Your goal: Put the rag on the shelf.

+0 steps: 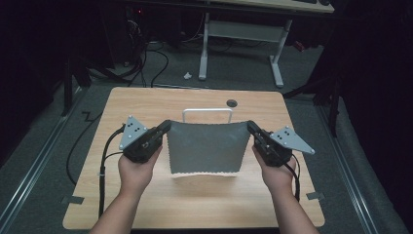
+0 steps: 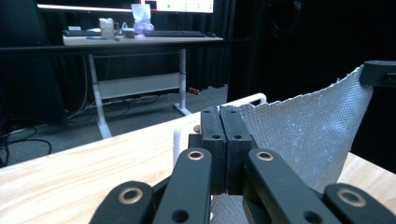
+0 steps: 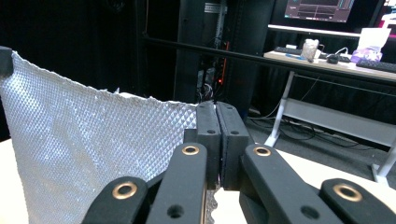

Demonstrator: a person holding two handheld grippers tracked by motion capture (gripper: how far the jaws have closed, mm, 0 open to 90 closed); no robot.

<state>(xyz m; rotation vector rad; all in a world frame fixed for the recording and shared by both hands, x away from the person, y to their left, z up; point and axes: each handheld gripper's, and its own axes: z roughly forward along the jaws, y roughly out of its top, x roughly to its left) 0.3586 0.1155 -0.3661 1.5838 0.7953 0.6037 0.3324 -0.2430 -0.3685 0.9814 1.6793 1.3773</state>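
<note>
Cloth held taut between two grippers

Left gripper (image 1: pixel 164 128) and right gripper (image 1: pixel 253 128) are each clamped tight on a top corner of the grey cloth (image 1: pixel 204 146). It hangs spread above the middle of the table (image 1: pixel 146 102), likely for draping over the white rack (image 1: pixel 207 111) just beyond.

Light falls from above onto the wooden surface (image 1: pixel 146 102), which reads bright and evenly lit, while the room around it sinks into near black. The grey cloth (image 1: pixel 204 146) casts a soft shadow beneath its lower edge. In both gripper views the near black jaws are slightly soft, and distant monitors (image 3: pixel 317 9) glow.
</note>
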